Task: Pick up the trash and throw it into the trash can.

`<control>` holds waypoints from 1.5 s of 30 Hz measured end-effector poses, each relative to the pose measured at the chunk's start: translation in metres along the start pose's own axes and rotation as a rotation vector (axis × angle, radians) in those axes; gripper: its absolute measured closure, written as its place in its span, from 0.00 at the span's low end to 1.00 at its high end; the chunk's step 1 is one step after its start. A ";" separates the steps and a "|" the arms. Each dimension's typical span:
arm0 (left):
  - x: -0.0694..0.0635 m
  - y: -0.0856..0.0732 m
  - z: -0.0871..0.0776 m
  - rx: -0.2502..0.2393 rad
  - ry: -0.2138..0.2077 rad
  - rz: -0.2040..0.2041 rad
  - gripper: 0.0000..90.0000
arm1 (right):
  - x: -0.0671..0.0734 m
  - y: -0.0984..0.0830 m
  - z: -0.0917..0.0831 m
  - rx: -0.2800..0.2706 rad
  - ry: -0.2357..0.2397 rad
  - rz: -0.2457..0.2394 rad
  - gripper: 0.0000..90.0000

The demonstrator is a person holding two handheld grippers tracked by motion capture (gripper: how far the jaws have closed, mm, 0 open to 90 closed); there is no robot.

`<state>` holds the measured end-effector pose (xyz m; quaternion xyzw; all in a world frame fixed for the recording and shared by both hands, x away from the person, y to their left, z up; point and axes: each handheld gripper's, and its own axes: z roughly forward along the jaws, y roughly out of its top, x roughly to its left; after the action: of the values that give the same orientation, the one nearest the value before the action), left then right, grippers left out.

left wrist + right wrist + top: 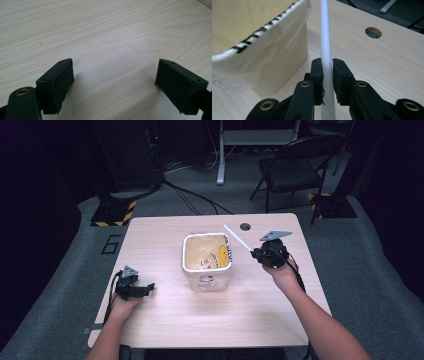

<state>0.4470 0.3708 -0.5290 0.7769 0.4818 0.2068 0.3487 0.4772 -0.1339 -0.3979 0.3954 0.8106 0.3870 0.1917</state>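
the left tongs point(148, 287) lie low at the near left of the surface point(250, 310), jaws spread wide with nothing between them, the left forearm coming in straight from the bottom edge. the right tongs point(255, 253) are held higher, right arm stretched forward, jaws clamped on a thin white stick point(325, 50).

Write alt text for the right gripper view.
Two black jaws are shut on a thin white stick that runs up the middle of the picture. A bag-lined bin stands at left on a pale wooden table with a round hole.
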 end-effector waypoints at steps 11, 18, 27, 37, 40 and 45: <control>0.000 0.000 0.000 -0.001 0.001 0.001 0.16 | 0.013 0.009 -0.012 -0.014 0.041 -0.048 0.87; 0.000 0.000 0.000 -0.001 0.001 0.000 0.16 | 0.024 0.016 -0.018 -0.022 0.069 -0.080 0.87; 0.000 0.000 0.000 0.000 0.000 0.000 0.16 | 0.036 0.020 -0.022 -0.013 0.097 -0.109 0.87; 0.000 0.000 0.000 0.000 0.002 -0.001 0.16 | 0.048 0.026 -0.024 -0.010 0.118 -0.129 0.87; 0.000 0.000 0.000 0.000 0.002 -0.001 0.16 | 0.055 0.028 -0.022 -0.004 0.136 -0.116 0.87; 0.000 0.000 0.000 0.000 0.003 -0.001 0.16 | 0.063 0.029 -0.019 0.002 0.159 -0.116 0.87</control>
<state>0.4468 0.3706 -0.5291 0.7763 0.4827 0.2077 0.3482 0.4414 -0.0823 -0.3643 0.3160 0.8453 0.4046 0.1483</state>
